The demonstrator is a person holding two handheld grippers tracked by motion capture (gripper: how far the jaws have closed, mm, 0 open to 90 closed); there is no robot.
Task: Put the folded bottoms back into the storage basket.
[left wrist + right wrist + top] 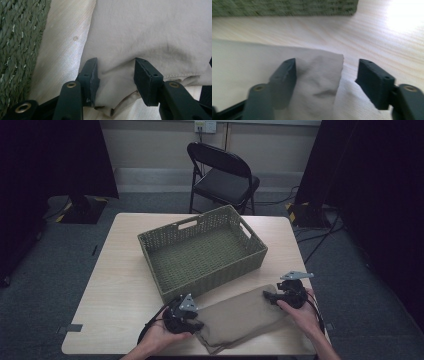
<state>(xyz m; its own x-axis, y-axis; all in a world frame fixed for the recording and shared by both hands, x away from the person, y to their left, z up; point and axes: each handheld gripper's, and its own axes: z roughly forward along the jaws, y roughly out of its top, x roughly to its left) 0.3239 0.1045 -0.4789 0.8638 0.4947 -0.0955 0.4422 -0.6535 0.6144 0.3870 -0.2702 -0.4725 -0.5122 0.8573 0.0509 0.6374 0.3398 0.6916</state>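
Cloth (240, 317) lies folded along the near edge of the table (125, 285), just this side of the basket (200, 251) — a tan slab running from near left up to the right. We've got a gripper at each end of it.

Left gripper (192, 324) sits at the cloth's near-left corner, hand (160, 337) wrapped round its body. In the left gripper view its jaws stand about half open with the folded edge bunched up between them; the fabric fills the gap and touches both pads, though we can't tell how firmly it's pinched.

Right gripper (267, 295) is at the far-right corner, the right hand (300, 312) behind it. In the right gripper view the jaws are wide — the cloth's corner rises against the left pad, while the right pad stands clear of it with bare table showing in the gap. So no grip there.

Basket is green, woven, open on top, set at a slant in the middle of the table. Beyond the table's far edge a black chair (222, 175) stands on the grey floor.
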